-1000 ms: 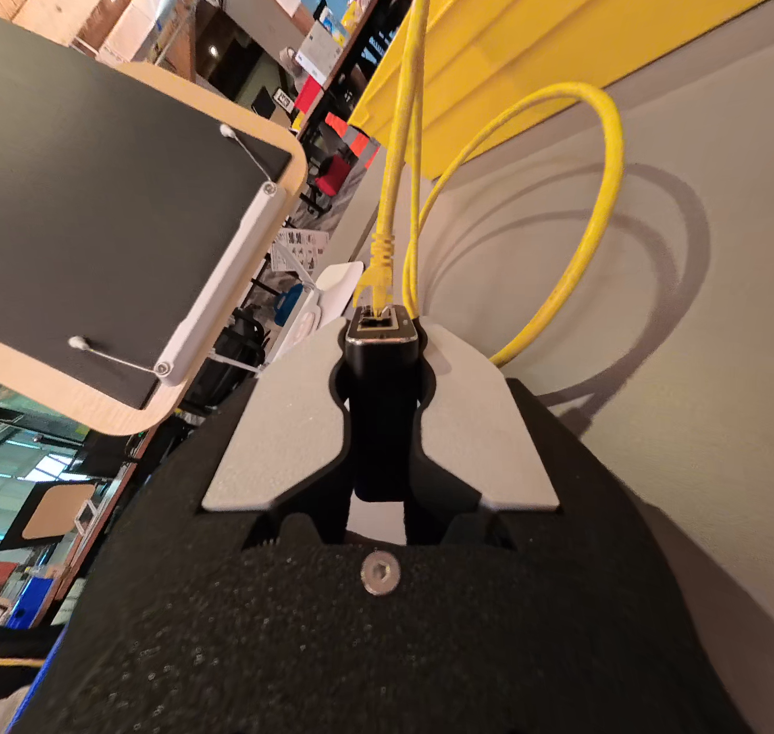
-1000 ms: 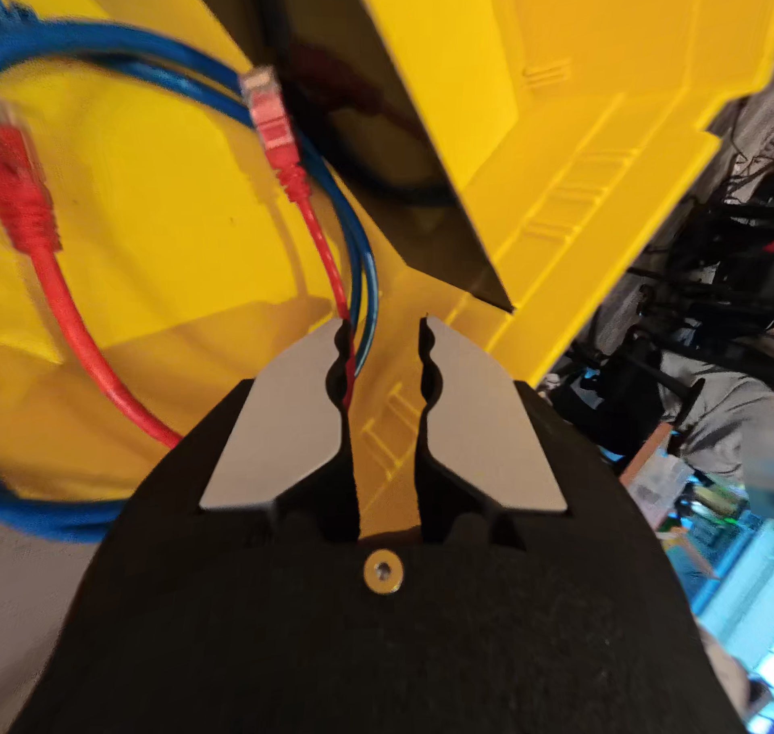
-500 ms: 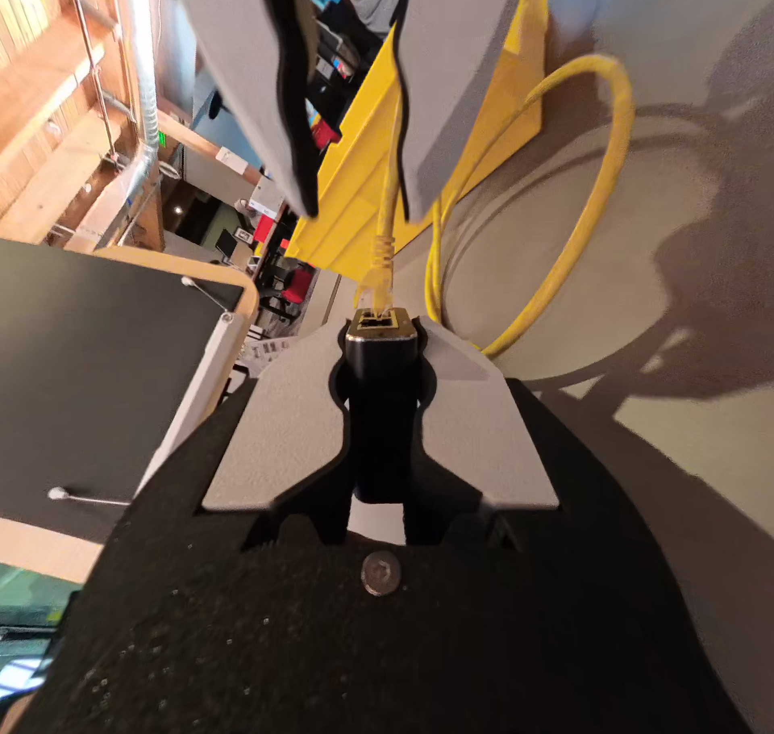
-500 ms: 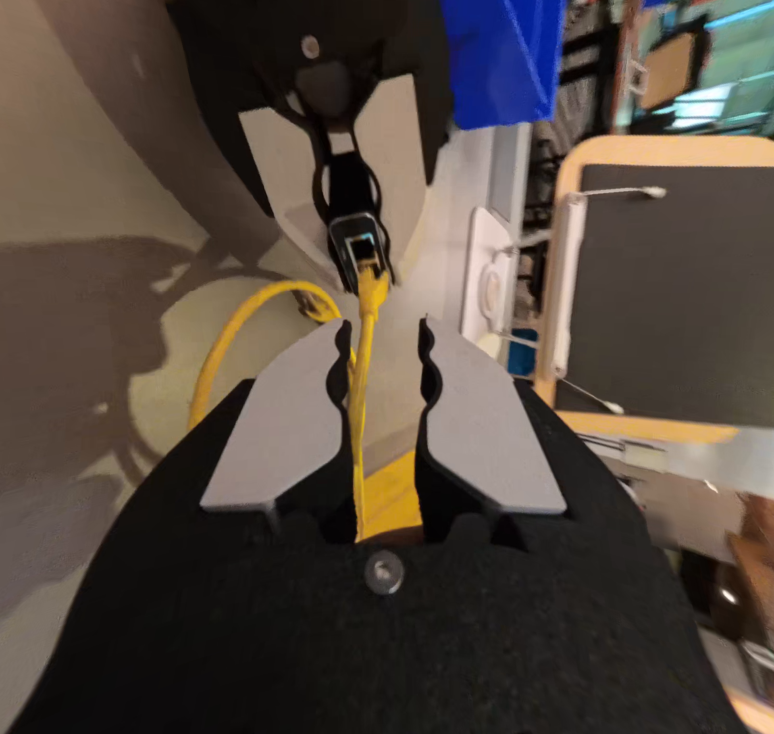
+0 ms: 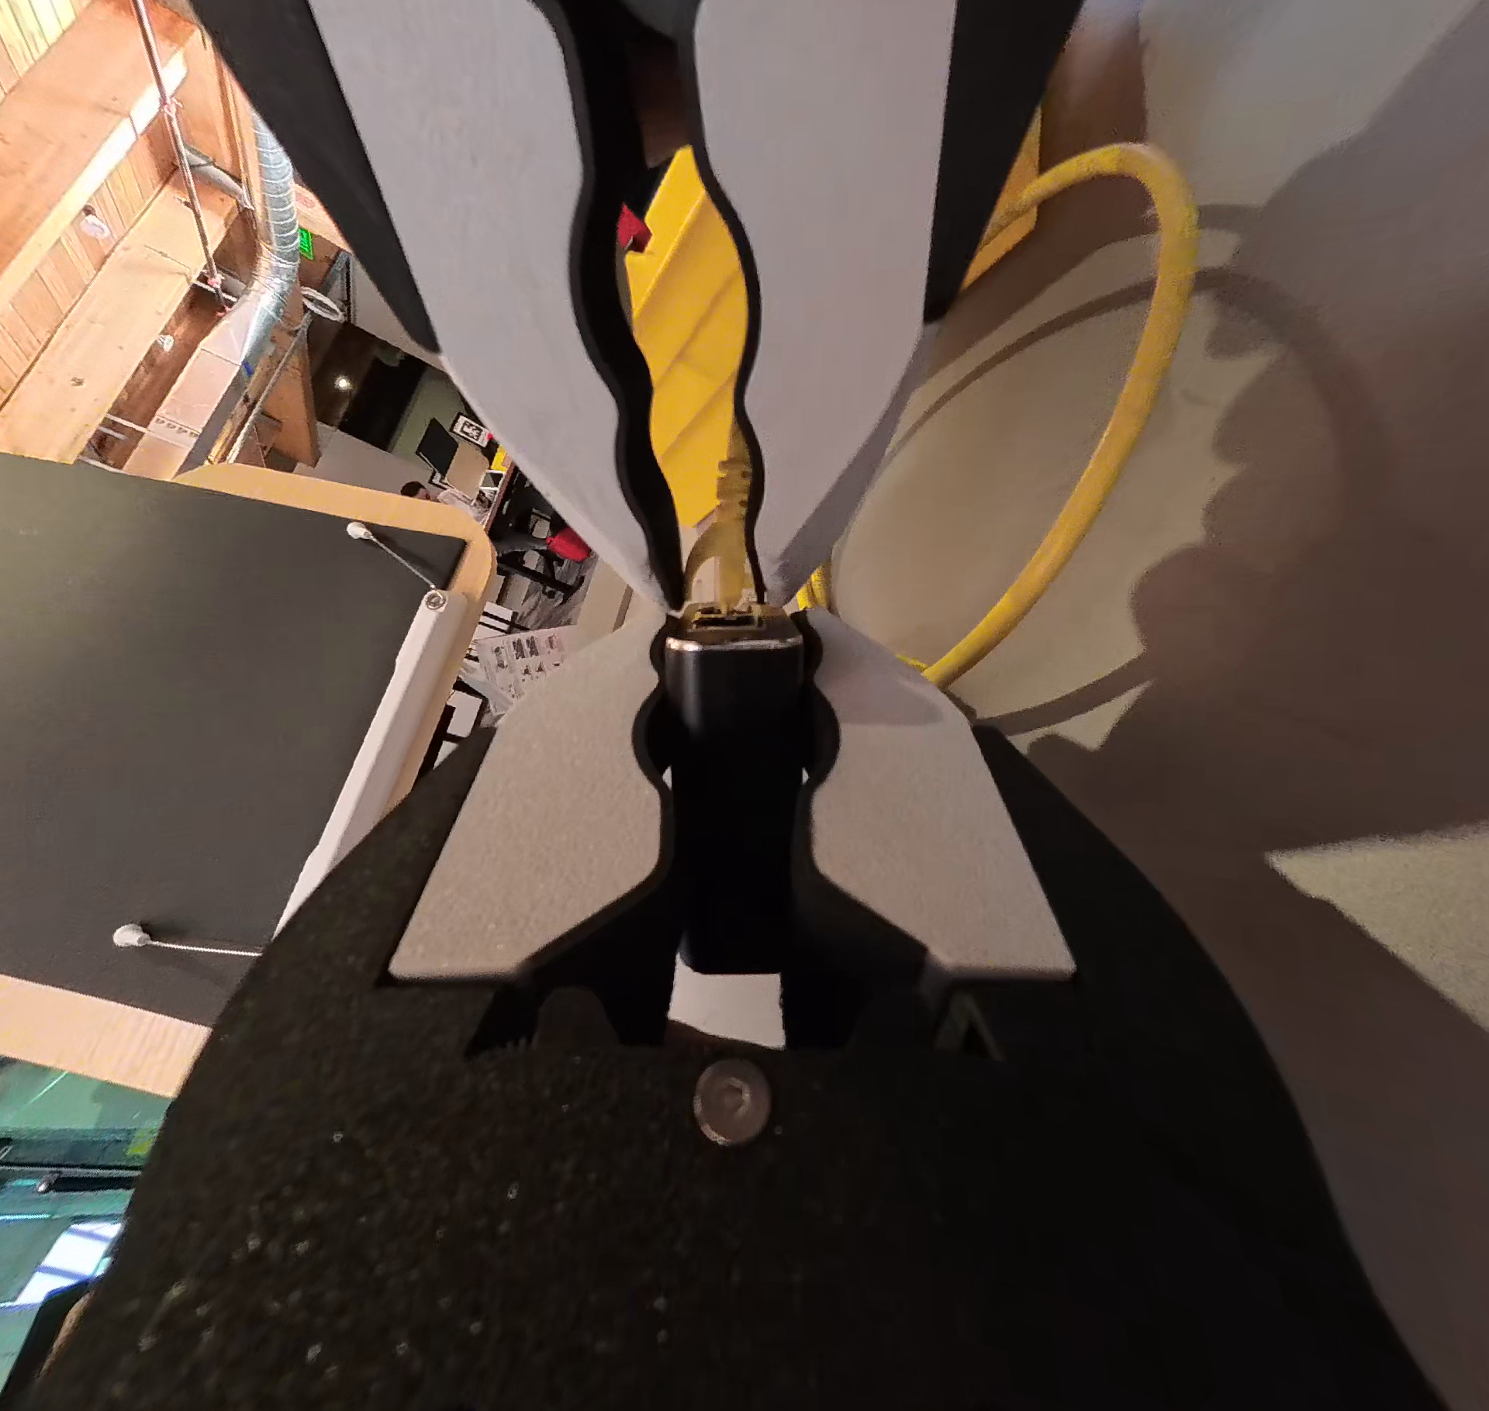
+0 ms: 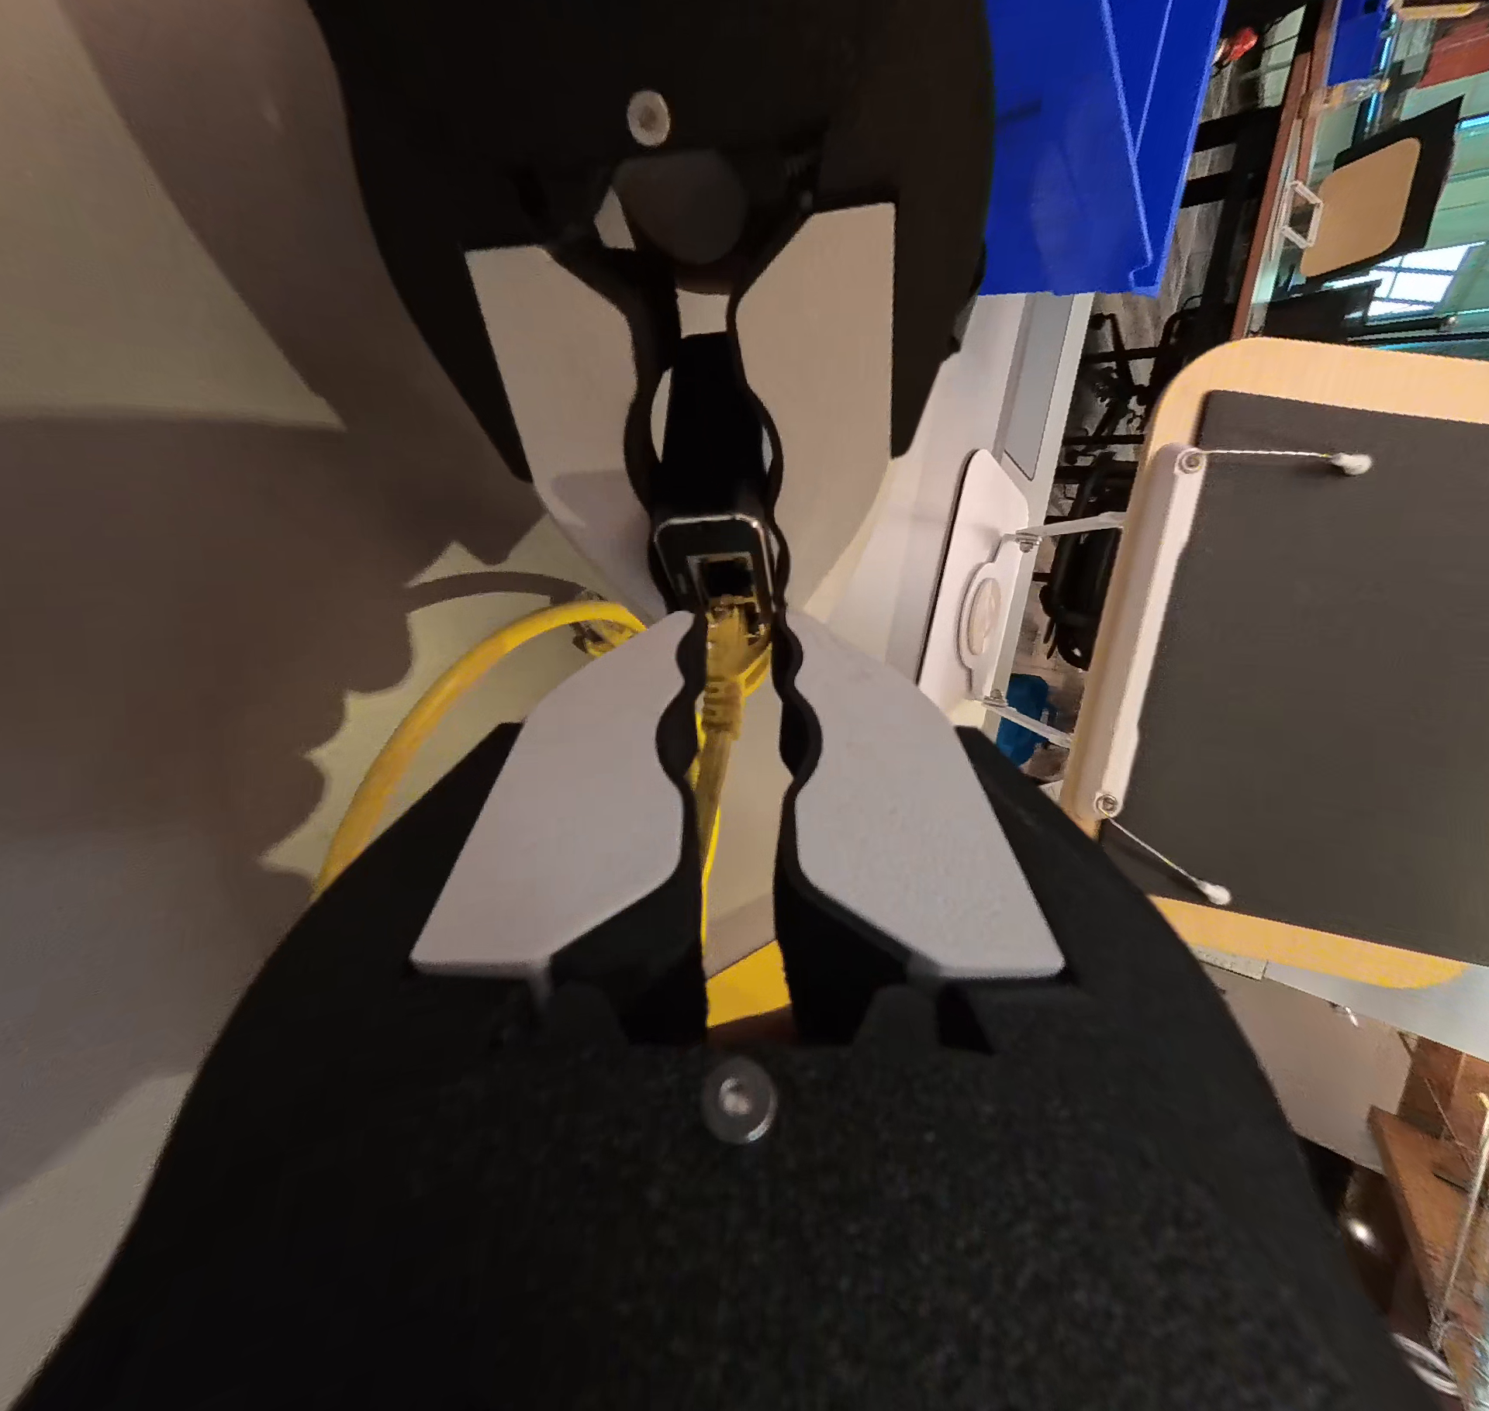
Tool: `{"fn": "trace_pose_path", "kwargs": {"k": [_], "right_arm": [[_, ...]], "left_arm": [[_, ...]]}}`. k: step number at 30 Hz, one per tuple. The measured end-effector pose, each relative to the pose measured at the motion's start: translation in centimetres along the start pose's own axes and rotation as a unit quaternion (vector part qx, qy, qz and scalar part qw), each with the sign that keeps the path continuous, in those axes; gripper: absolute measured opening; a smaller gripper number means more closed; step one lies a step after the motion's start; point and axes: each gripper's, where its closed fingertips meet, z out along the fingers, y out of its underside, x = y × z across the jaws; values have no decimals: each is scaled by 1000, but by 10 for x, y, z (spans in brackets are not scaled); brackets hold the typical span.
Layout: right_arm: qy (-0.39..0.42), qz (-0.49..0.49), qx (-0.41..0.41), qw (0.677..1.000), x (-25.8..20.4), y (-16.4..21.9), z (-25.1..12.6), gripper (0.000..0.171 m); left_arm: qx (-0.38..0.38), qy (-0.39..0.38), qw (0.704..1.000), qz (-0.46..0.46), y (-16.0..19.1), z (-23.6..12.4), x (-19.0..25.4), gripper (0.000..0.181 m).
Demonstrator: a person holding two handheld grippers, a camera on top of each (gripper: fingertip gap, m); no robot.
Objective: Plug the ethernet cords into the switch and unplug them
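**2 grippers meet at 1 black switch, 1 yellow cord plugged in**

In the left wrist view, the left gripper fills the lower half of the frame, its jaws clenched on 1 black switch held at centre. The switch's port end faces up the frame, and 1 yellow ethernet cord has its plug seated in that port. The right gripper comes down from the top of the frame, its 2 grey fingers straddling the plug boot with a gap on either side; its jaws are released, tips just beside the switch's end. The cord loops through the upper right over the grey worktop, in front of 1 yellow bin.

In the right wrist view, the same cord runs between the right gripper fingers at centre into the switch. 1 blue bin sits at upper right.
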Motion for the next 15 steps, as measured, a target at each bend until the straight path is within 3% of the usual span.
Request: {"fn": "trace_pose_path", "kwargs": {"k": [15], "right_arm": [[30, -26, -17, 999, 6, 8, 4, 15]], "left_arm": [[-9, -9, 1000, -10, 3, 2, -6, 26]]}}
